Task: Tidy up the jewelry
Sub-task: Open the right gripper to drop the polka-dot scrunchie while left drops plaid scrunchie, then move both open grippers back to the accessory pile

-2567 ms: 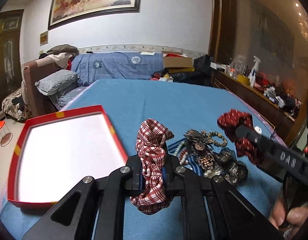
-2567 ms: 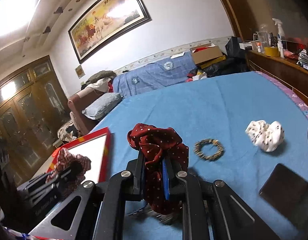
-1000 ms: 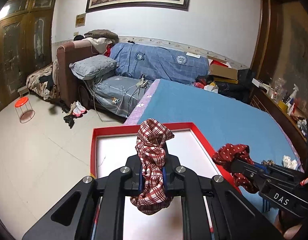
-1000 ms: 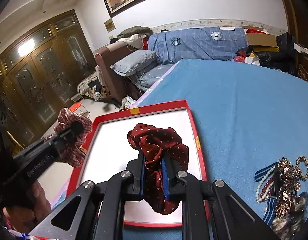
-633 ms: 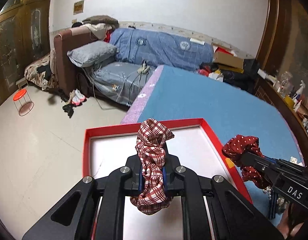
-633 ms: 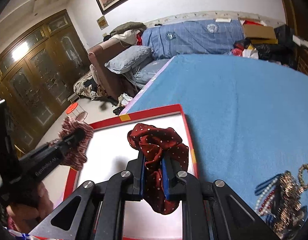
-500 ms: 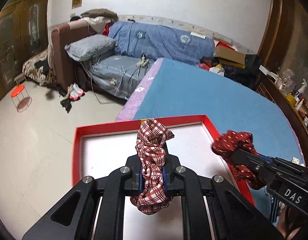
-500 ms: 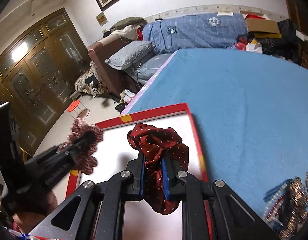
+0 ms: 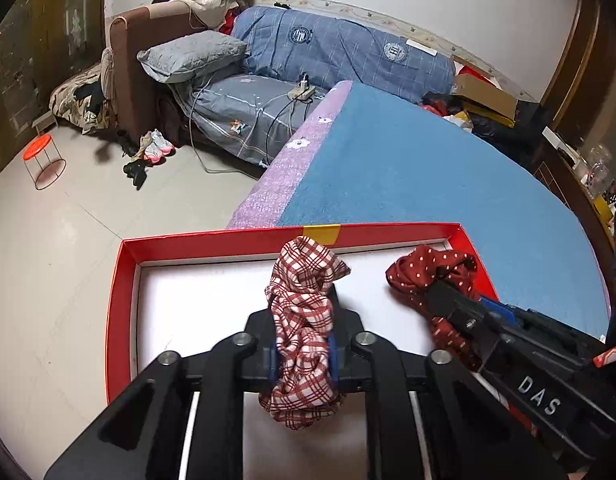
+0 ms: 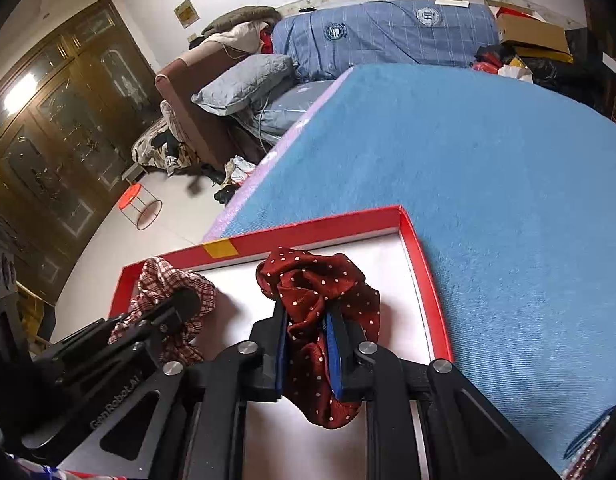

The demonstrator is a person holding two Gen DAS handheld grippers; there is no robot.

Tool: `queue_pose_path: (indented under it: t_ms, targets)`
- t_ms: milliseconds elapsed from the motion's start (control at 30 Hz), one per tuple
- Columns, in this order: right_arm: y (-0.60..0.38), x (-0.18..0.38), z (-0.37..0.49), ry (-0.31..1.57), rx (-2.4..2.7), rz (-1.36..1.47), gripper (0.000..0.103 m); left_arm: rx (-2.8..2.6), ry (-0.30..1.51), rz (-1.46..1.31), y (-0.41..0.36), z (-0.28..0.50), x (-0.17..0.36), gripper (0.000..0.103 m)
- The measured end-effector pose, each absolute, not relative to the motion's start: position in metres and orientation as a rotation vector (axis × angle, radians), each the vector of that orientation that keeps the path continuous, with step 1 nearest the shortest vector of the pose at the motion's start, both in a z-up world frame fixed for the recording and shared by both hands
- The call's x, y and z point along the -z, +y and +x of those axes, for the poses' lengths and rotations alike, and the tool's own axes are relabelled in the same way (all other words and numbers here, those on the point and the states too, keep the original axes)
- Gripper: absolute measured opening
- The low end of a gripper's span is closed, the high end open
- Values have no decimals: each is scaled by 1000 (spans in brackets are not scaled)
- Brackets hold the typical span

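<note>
Both scrunchies are soft, light bunches of gathered cloth over elastic; nothing here is fragile or slippery, but the fabric squashes and springs, so a pinch through the thick of the bunch holds best. That is how each is held. The left gripper (image 9: 302, 344) has its jaws clenched on the plaid scrunchie (image 9: 304, 304), cloth spilling above and below the blue pads. The right gripper (image 10: 309, 354) is likewise clamped on the dotted scrunchie (image 10: 319, 300), gripped near the middle with loose folds hanging under.

Both hang over the white floor of the red box (image 10: 421, 276), the plaid one toward the left half, the dotted one toward the right, near the right wall. Whether either cloth already touches the floor I cannot tell; the shadows suggest they are close to it.

The box sits at the corner of the blue bed (image 10: 487, 160), its far wall close to the bed's edge with the floor beyond. Its walls are low, so a straight drop clears them easily. The two grippers sit near each other, side by side, so parting them outward risks the box walls; lifting straight up looks safest. A pile of beads (image 10: 595, 440) lies on the bed to the right, apart from the box.
</note>
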State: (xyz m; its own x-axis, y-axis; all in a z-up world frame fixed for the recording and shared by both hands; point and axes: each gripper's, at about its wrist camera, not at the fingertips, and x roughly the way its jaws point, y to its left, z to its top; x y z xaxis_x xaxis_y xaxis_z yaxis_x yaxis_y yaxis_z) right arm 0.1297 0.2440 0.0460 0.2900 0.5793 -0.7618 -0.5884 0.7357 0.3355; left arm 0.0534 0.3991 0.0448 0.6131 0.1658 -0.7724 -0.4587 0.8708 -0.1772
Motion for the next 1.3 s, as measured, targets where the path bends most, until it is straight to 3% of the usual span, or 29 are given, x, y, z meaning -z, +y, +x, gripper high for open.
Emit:
queue_pose_path:
  t_ms: [67,133,267,400,1033,1300]
  targets:
    - [245,-44,132,1015,-774,-23,36,-370,839,-362,397,53,-43,41]
    - [241,-43,133,1005,-763,-16,56,-378,836,-361,397,51,-43,47]
    - [230,-46,136,973,-734,-9,60,-403,818,-346,393,41,-47,54]
    - [219,-50,129,902,-697,-2,71,-434,813,-352,387,27,-49,58]
    - [161,-56,97,924,-655,76,73,-396,766,-399,347,-18,-60,58]
    - [122,-93,75,825,-672,147,74,-413,695,-367,330,-41,-87,62]
